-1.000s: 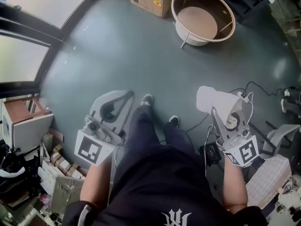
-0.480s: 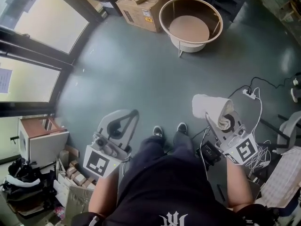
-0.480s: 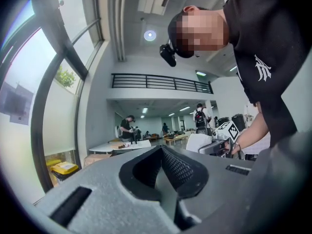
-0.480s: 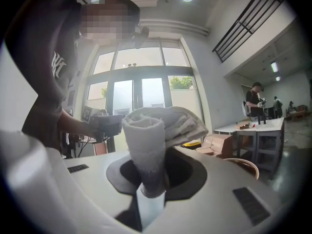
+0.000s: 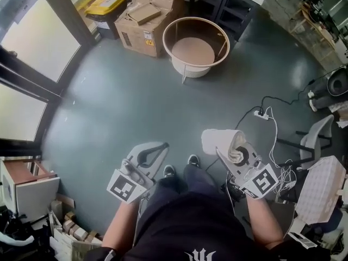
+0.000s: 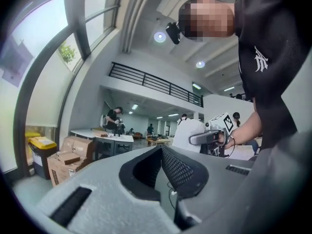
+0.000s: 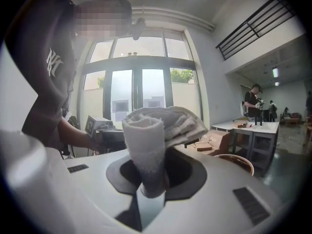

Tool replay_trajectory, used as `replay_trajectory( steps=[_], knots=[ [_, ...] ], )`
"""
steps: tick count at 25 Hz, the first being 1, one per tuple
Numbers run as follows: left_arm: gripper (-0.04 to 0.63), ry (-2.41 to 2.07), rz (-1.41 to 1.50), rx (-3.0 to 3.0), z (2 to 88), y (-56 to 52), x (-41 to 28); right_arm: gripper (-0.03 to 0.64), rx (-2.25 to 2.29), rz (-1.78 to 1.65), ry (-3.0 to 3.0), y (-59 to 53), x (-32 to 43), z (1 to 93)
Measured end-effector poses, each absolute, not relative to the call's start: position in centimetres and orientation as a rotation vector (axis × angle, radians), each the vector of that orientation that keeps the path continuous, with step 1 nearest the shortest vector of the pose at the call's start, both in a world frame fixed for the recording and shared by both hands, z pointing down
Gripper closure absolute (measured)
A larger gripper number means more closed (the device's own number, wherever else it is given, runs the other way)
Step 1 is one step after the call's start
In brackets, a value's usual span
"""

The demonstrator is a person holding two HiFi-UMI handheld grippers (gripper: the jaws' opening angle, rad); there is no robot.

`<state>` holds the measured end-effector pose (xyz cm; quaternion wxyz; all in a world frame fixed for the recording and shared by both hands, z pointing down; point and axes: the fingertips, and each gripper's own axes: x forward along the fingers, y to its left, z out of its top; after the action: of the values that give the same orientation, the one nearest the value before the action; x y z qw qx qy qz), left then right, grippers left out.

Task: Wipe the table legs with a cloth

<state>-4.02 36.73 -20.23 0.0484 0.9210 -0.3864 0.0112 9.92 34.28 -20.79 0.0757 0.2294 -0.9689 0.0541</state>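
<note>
The right gripper [image 5: 224,151] is squeezing a rolled white cloth [image 5: 219,141] between its jaws. In the right gripper view the cloth [image 7: 157,126] is standing up out of the closed-in jaws and flopping over toward 2 o'clock. The left gripper [image 5: 162,147] is holding nothing, and its jaws are pressing together at the tip. The two grippers are sitting well apart, with the person's shoes [image 5: 169,171] showing between them on the gray floor [image 5: 125,97].

The round table [image 5: 196,27] is standing far off at 11 o'clock from the right gripper and the cloth, not touching either one. One thin table leg [image 5: 184,76] is poking out toward the person. A cardboard box [image 5: 149,20] is sitting just beside the table at its 9 o'clock. A white power strip [image 5: 262,114] is lying on the floor near the right gripper at 1 o'clock.
</note>
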Motion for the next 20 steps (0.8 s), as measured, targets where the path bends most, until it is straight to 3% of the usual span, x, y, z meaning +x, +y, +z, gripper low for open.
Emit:
replay_trajectory(
  steps=[9, 20],
  knots=[
    [0.589, -0.918, 0.033, 2.797, -18.5, 37.6, -2.6, 0.545, 0.771, 0.237, -2.81, 39.0, 10.6, -21.3],
    [0.588, -0.911, 0.08, 2.872, -21.5, 39.0, 6.1, 0.545, 0.694, 0.243, -2.871, 40.3, 18.8, -22.5]
  ],
)
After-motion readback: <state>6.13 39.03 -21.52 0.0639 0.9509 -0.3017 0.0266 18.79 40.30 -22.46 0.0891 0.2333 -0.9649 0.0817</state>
